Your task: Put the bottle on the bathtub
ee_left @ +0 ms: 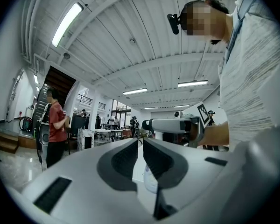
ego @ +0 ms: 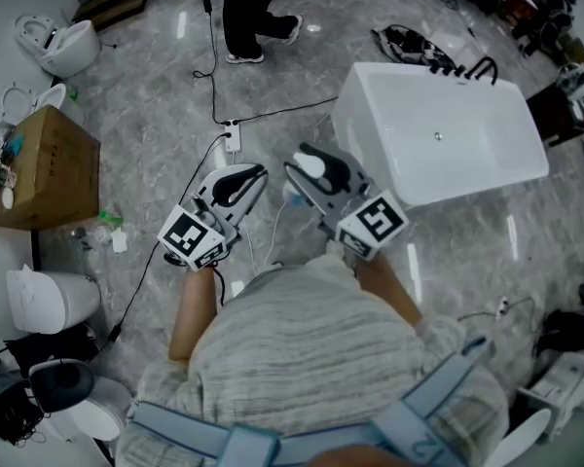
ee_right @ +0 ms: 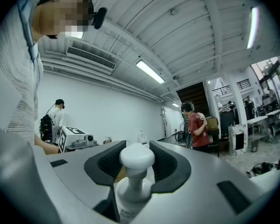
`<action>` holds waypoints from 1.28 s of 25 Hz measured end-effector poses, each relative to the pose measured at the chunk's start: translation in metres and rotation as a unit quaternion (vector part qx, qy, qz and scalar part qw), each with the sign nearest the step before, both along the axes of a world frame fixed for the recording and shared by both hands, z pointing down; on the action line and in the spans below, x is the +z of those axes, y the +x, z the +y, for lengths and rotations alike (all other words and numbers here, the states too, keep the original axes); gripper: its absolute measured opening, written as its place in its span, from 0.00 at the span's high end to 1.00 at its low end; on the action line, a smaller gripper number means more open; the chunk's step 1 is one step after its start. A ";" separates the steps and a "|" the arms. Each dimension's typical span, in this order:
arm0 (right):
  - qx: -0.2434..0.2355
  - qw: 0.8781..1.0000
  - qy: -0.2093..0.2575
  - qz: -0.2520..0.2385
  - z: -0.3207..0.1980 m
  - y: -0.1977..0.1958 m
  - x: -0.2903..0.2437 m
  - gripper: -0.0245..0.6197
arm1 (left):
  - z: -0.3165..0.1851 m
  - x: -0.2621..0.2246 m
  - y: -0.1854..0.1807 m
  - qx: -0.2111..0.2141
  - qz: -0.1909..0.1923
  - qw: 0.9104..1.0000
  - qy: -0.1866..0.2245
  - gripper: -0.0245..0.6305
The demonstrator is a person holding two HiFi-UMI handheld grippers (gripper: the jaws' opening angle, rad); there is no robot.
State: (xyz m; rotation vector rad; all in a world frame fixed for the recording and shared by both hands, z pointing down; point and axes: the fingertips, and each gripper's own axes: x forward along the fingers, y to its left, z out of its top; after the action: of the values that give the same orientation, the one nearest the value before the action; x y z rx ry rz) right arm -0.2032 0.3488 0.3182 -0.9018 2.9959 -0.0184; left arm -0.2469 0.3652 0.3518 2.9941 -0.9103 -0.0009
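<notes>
A white pump bottle [ee_right: 136,157] stands between the jaws of my right gripper [ee_right: 136,154], which is shut on its neck just under the pump head. From the head view, that right gripper [ego: 310,163] points up at chest height with the bottle's cap [ego: 312,167] at its tip, left of the white bathtub [ego: 487,168] on the floor. My left gripper [ego: 248,175] is held beside it, and its jaws are shut with nothing between them. Looking along the left gripper [ee_left: 141,143], part of the bottle [ee_left: 149,181] shows behind the narrow slit.
A cardboard box [ego: 41,168] and white toilets [ego: 63,45] [ego: 49,300] line the left side. A power strip [ego: 233,139] and black cables cross the marble floor. A person [ego: 253,13] stands at the top. A black faucet [ego: 482,66] sits on the tub's far rim.
</notes>
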 end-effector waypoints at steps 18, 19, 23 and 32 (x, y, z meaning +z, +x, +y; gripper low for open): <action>0.011 1.000 -0.013 0.011 -0.057 0.128 0.001 0.71 | -0.062 -0.005 0.127 0.008 -0.008 1.000 -0.010 0.93; 0.011 1.000 -0.014 0.013 -0.062 0.140 0.001 0.71 | -0.067 -0.006 0.140 0.010 -0.007 1.000 -0.010 0.93; 0.011 1.000 -0.012 0.020 -0.083 0.182 0.003 0.71 | -0.090 -0.004 0.189 0.019 -0.011 1.000 -0.011 0.93; 0.009 1.000 -0.018 0.018 -0.126 0.257 0.008 0.71 | -0.133 0.002 0.264 0.018 -0.018 0.999 -0.023 0.93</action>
State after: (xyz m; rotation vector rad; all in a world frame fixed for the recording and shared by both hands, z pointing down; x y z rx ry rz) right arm 0.0538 0.2228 0.3266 -0.9435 3.0301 -0.0576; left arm 0.0173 0.2320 0.3534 2.9757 -0.8477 0.0724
